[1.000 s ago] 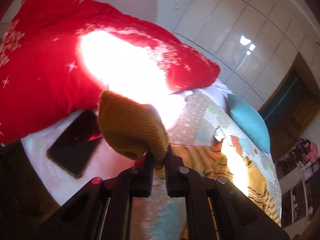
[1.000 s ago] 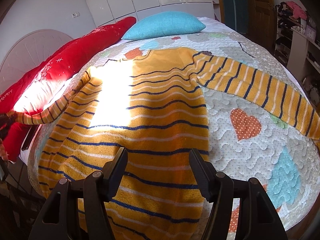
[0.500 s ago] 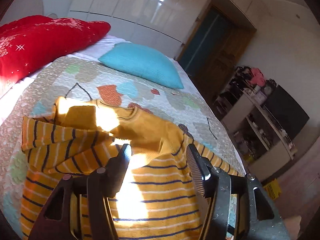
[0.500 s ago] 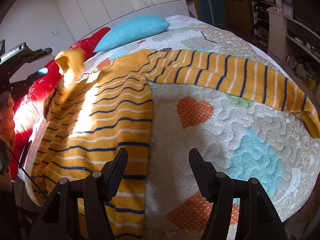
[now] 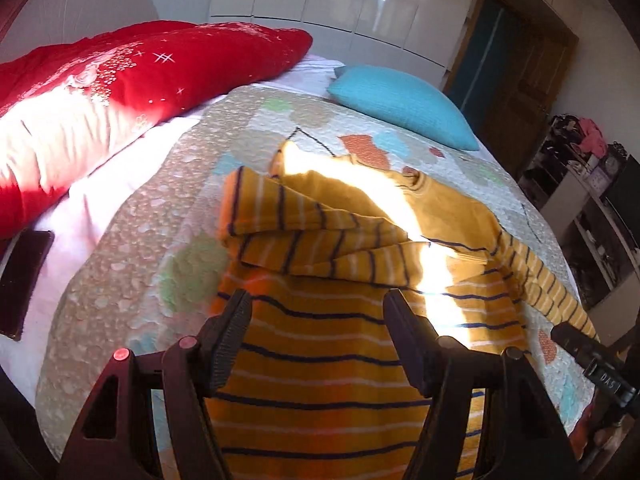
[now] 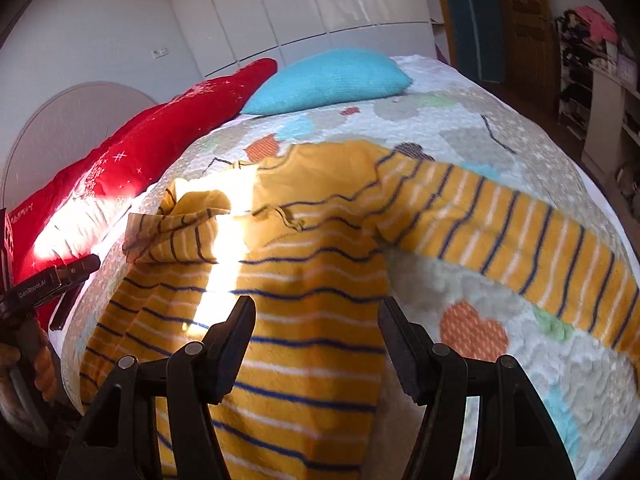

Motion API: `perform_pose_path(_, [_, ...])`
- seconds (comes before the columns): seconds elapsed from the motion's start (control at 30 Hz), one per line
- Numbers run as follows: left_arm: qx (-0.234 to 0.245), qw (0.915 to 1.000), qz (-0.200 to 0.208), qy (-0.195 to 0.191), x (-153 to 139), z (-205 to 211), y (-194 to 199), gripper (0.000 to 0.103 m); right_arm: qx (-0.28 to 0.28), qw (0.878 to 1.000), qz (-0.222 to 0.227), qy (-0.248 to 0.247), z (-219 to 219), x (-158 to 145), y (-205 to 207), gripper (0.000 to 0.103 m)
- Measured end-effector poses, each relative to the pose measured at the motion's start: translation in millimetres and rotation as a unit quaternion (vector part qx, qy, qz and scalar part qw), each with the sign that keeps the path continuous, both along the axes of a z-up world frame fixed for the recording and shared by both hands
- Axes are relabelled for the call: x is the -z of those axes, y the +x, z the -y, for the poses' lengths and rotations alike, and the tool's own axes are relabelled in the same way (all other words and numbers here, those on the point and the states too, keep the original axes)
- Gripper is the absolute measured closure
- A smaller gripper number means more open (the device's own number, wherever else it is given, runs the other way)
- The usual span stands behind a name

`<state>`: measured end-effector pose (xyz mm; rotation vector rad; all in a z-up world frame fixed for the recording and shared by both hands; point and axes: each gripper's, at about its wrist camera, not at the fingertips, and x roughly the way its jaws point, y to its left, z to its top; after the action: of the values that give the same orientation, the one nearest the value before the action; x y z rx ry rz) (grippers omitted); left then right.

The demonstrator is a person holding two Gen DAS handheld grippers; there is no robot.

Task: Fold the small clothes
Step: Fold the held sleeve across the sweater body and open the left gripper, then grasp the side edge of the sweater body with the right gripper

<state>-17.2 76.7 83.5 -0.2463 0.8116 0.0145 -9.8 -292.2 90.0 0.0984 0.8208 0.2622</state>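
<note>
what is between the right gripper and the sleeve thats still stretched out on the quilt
Nothing visible. The right gripper is open and empty above the sweater, and the outstretched sleeve lies flat on bare quilt to its right, uncovered.

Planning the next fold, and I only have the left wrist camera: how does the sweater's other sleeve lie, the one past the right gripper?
Observer: That sleeve lies stretched out straight and flat on the quilt, not folded in.
Operator: Is the right gripper holding anything?
Observer: No. The right gripper is open above the sweater, its pads pressing on nothing.
Operator: Can you see the cuff?
Observer: No, the sleeve runs off the right edge of the right wrist view.
</note>
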Motion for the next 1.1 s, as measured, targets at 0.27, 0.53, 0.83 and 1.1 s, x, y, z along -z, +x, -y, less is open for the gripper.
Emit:
perform_pose_path(0.27, [-0.036, 0.9990, -0.004, 0.026, 0.1, -53.2, 11.7, 0.036, -0.084, 0.990, 0.018, -0.109, -79.9, -11.5, 97.3, 0.033])
perform_pose_path(0.53, [-0.057, 0.9978, -0.023, -0.025, 17.8, -71.9, -32.5, 0.036, -0.170, 0.976, -0.079, -0.111, -127.9, 47.3, 186.7, 0.033])
perform_pose_path(0.83, [-0.076, 0.9934, -0.031, -0.080, 32.8, -80.9, -70.9, 0.036, -0.212, 0.966, -0.125, -0.074, -141.6, 70.7, 182.8, 0.075])
perform_pose_path(1.1, [-0.084, 0.9918, -0.025, -0.092, 33.0, -82.5, -82.6, 0.036, -0.181, 0.976, -0.063, -0.102, -137.2, 22.0, 146.9, 0.097])
